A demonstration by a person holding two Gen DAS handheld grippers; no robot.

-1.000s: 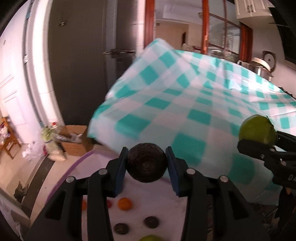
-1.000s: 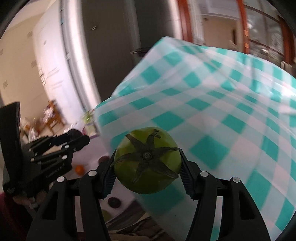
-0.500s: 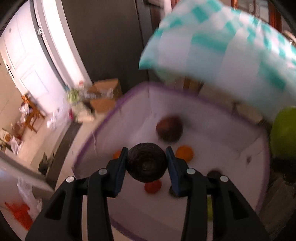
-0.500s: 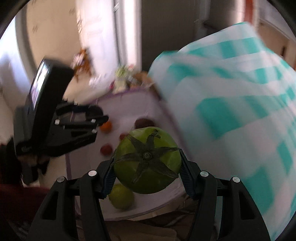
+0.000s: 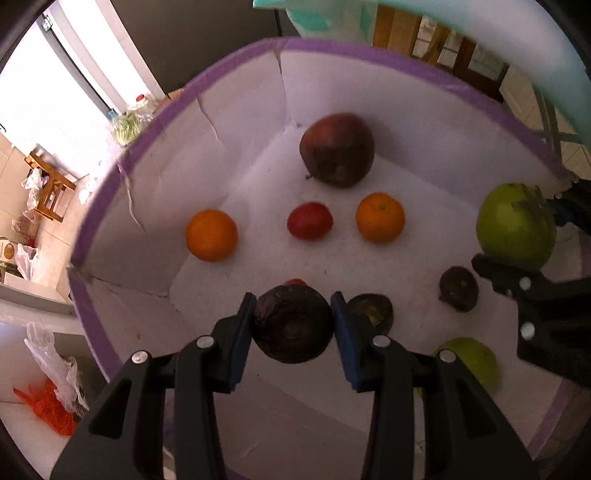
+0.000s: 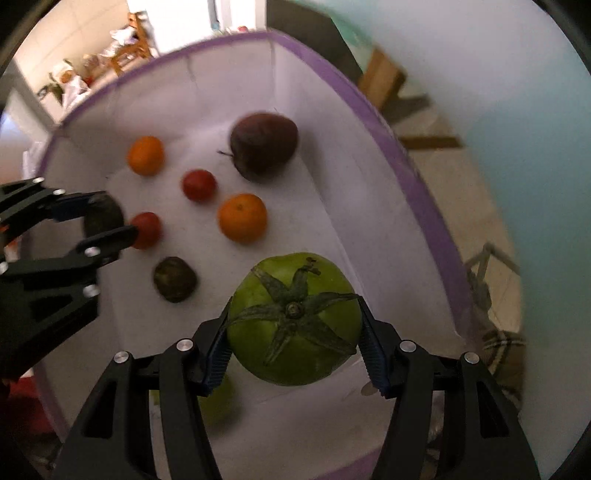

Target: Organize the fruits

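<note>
My left gripper (image 5: pixel 293 323) is shut on a dark wrinkled passion fruit (image 5: pixel 292 325) and holds it above a white box with a purple rim (image 5: pixel 155 122). My right gripper (image 6: pixel 293 338) is shut on a green tomato (image 6: pixel 293 319) over the same box (image 6: pixel 417 192); it shows at the right of the left wrist view (image 5: pixel 515 230). In the box lie a dark red apple (image 5: pixel 337 149), two oranges (image 5: pixel 211 235) (image 5: pixel 380 217), a red tomato (image 5: pixel 309 220), two dark passion fruits (image 5: pixel 458 288) (image 5: pixel 371 308) and a green fruit (image 5: pixel 474 360).
The teal checked tablecloth (image 5: pixel 443 22) hangs over the box's far side. Wooden chair legs (image 6: pixel 384 81) and tiled floor (image 6: pixel 476 221) lie right of the box. A cluttered room with bags (image 5: pixel 55 402) lies to the left.
Both grippers have tipped down and moved over the box. The tablecloth has slid up out of view and the fruits in the box now fill both views.
</note>
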